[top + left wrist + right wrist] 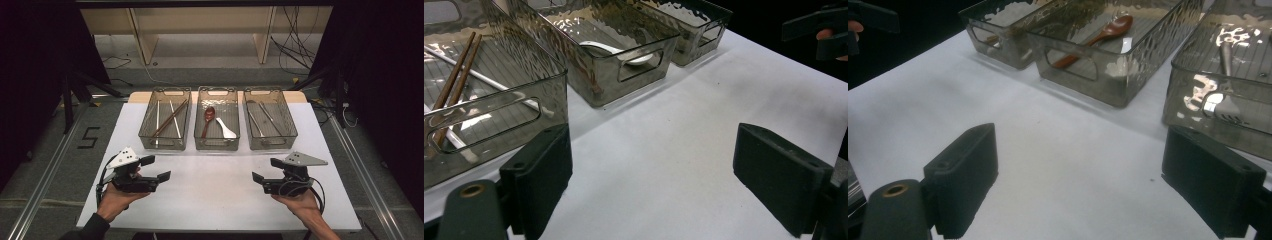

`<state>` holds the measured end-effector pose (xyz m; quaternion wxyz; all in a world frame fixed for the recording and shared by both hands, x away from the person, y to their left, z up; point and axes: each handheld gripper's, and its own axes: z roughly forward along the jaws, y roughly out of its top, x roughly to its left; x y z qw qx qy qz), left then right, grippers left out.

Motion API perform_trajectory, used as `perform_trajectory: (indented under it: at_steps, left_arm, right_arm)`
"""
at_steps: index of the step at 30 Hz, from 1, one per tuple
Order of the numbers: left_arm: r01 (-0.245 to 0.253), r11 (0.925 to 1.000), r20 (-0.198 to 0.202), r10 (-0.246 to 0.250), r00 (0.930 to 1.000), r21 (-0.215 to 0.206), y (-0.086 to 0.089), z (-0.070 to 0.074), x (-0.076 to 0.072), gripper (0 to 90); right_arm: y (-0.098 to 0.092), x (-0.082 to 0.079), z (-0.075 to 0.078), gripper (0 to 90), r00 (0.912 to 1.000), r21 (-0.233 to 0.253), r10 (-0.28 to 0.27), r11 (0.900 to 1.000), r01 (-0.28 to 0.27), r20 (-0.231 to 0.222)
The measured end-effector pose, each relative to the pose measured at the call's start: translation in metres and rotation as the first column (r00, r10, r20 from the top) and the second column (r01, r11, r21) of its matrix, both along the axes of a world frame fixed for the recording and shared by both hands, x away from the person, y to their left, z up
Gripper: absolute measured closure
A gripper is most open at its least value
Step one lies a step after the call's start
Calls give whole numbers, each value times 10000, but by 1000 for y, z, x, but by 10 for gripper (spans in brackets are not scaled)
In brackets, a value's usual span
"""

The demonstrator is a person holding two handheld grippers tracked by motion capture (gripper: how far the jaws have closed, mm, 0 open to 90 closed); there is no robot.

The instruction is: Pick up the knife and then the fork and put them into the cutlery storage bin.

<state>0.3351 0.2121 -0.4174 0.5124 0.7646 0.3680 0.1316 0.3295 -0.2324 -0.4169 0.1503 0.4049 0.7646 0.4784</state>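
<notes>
Both hand-held grippers (155, 168) (266, 170) wide open, empty.

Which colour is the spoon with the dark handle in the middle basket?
Reddish brown spoon; the right gripper view shows it best.

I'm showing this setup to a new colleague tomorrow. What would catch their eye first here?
Three clear bins stand in a row at the table's far side: the left bin holds chopsticks, the middle bin a brown spoon and a white spoon, the right bin metal cutlery. Nearer, the left gripper and right gripper rest open on the bare white top, facing each other.
</notes>
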Motion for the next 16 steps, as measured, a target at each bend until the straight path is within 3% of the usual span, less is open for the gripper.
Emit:
perform_trajectory:
  at_steps: [16]
  left_arm:
    - [-7, 10000, 14, 7, 10000, -4, 0, 0, 0, 156]
  right_arm:
    - [0, 2, -1, 157, 10000, -47, -48, 10000, 47, -81]
